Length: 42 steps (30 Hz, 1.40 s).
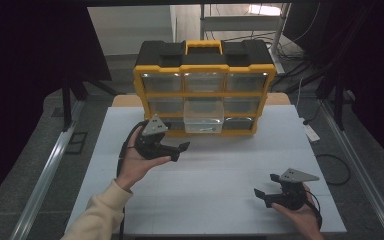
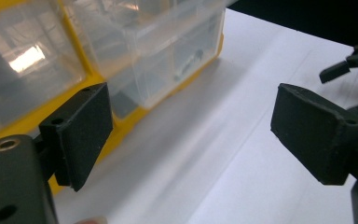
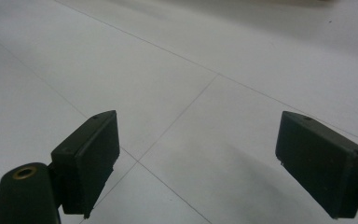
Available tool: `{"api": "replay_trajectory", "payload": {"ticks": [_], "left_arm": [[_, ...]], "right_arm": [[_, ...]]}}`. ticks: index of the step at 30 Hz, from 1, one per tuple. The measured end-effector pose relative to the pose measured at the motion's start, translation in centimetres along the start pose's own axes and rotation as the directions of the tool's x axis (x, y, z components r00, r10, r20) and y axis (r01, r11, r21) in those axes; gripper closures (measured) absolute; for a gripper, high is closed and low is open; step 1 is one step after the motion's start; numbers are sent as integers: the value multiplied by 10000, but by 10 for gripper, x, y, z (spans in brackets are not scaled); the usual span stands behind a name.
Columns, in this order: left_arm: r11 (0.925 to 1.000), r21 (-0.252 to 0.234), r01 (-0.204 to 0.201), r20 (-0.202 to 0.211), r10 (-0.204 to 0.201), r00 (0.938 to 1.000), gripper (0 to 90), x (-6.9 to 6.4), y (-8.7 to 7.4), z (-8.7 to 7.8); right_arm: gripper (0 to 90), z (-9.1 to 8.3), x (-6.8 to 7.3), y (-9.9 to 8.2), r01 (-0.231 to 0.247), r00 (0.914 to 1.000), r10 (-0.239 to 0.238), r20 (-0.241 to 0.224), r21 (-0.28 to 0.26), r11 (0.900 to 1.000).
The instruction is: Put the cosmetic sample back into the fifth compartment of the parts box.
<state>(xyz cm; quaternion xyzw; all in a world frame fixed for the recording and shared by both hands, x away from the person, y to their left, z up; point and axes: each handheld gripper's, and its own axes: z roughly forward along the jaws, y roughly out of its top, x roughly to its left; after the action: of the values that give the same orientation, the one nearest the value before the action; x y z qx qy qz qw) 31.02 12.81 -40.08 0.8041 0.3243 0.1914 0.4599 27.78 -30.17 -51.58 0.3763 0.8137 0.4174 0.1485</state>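
Looking down at the surface: a white table top [image 1: 220, 175] with thin seam lines crossing it; a strip of bare wood [image 1: 126, 100] shows at its far edge beside the cabinet.
Room: dark curtains on both sides, grey floor, metal rails along the table's flanks, cables and a white power strip [image 1: 311, 132] on the floor at the right.
Drawer cabinet: my yellow and black drawer cabinet [image 1: 203, 87] stands upright at the far middle of the table, handle on top, clear drawers in rows.
Pulled drawer: one clear drawer [image 1: 203, 118] in the middle column sticks out toward me; in the left gripper view it is close, up and to the left of my jaws.
Left gripper: my left gripper [image 1: 178, 151] sits in my left hand [image 1: 137, 162] just in front of the cabinet's lower left, near the pulled drawer; jaws spread wide with nothing between them, only table behind.
Right gripper: my right gripper [image 1: 266, 189] rests low at the near right, well apart from the cabinet; jaws wide apart over bare table.
Hard to make out: something small and dark lies inside the pulled drawer [image 2: 186, 63], but through the cloudy plastic I cannot tell what it is.
Cut off: my right hand [image 1: 300, 215] runs out of the bottom edge; the lowest drawers are partly hidden behind my left gripper and the pulled drawer.
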Motion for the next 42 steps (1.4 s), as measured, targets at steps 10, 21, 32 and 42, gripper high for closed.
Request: {"api": "replay_trajectory", "payload": {"ticks": [10,21,32,42], "left_arm": [[9988,-90,484,-358,-487,9982,136,-5,-49,-18],[9900,127,1407,-708,-1394,9877,138,-5,-114,-31],[9841,442,1723,-1155,-1663,9793,138,10,-147,-36],[9821,617,1780,-1247,-1693,9776,137,9,-150,-32]], "right_arm": [[138,0,2,1,96,9999,-96,84,-60,9999],[139,-3,2,2,-168,9999,167,-11,-300,9994],[140,-4,-1,2,-418,9991,416,-60,-464,9980],[140,-4,-1,2,-403,9992,404,9,-512,9979]]}}
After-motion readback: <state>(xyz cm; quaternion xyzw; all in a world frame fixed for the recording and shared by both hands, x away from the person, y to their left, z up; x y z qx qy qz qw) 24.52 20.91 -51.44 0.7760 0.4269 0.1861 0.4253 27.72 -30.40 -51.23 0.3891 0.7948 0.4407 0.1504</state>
